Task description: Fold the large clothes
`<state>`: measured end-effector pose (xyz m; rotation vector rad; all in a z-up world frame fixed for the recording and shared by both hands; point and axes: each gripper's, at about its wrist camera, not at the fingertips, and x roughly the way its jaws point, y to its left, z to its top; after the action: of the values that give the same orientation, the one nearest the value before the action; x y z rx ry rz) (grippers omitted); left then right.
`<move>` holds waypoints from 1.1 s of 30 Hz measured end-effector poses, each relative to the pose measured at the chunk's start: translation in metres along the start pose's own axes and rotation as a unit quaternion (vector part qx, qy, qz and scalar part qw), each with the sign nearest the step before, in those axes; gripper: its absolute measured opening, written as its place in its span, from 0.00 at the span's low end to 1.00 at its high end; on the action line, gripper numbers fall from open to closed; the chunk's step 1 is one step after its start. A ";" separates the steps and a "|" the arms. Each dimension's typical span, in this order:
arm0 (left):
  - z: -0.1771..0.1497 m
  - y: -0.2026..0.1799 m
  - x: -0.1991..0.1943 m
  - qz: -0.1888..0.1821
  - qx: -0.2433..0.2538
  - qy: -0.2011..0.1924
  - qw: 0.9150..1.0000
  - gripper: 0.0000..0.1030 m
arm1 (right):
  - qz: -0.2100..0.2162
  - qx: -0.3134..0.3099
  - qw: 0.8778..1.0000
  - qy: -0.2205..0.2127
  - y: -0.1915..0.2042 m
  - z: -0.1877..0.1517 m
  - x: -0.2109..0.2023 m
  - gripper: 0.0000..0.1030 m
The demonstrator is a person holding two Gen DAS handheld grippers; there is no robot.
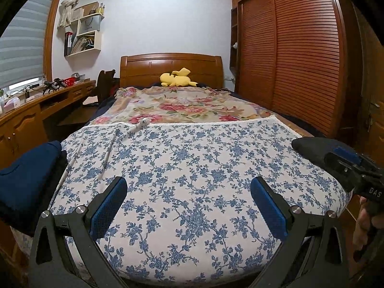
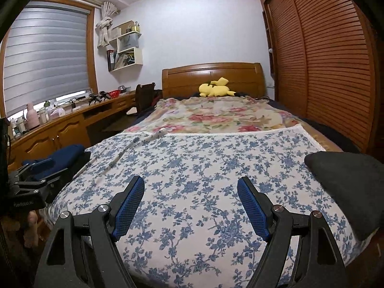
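A large white garment with a blue flower print (image 1: 192, 168) lies spread flat over the foot of the bed, its ties (image 1: 134, 129) trailing at the far left; it also fills the right wrist view (image 2: 204, 168). My left gripper (image 1: 189, 192) is open and empty, hovering above the garment's near part. My right gripper (image 2: 190, 192) is open and empty over the same cloth. The right gripper's body shows at the right edge of the left wrist view (image 1: 352, 168), and the left gripper's body shows at the left of the right wrist view (image 2: 31, 175).
A folded navy garment (image 1: 26, 172) lies at the bed's left edge, and a dark grey one (image 2: 348, 184) at the right. A floral blanket (image 1: 182, 108) and a yellow plush (image 1: 177, 78) lie toward the headboard. A wooden desk (image 1: 28, 112) runs along the left, a slatted wardrobe (image 1: 300, 60) along the right.
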<state>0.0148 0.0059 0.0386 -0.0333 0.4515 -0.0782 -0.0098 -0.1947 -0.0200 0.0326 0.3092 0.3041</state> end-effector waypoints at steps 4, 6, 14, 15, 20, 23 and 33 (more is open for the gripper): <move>0.000 0.000 0.000 -0.001 0.000 0.000 1.000 1.00 | -0.001 -0.001 1.000 0.001 -0.004 0.000 0.002 0.79; 0.000 0.000 0.000 -0.001 0.001 0.000 1.000 1.00 | -0.001 -0.004 1.000 0.002 -0.004 0.000 0.003 0.79; -0.001 -0.003 -0.005 -0.002 0.002 -0.004 1.000 1.00 | -0.003 -0.006 1.000 0.002 -0.011 0.002 0.004 0.79; 0.000 -0.003 -0.006 -0.002 0.002 -0.005 1.000 1.00 | -0.002 -0.007 1.000 0.002 -0.012 0.001 0.003 0.79; 0.000 -0.005 -0.009 -0.003 0.004 -0.008 1.000 1.00 | -0.001 -0.008 1.000 0.001 -0.014 0.003 0.001 0.79; 0.002 -0.005 -0.011 -0.003 0.004 -0.010 1.000 1.00 | 0.000 -0.010 1.000 0.000 -0.014 0.004 0.000 0.79; 0.001 -0.005 -0.012 -0.003 0.004 -0.011 1.000 1.00 | 0.001 -0.012 1.000 -0.004 -0.016 0.005 -0.001 0.79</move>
<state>0.0039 0.0019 0.0453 -0.0269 0.4286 -0.0860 -0.0048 -0.2107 -0.0163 0.0099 0.2974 0.3095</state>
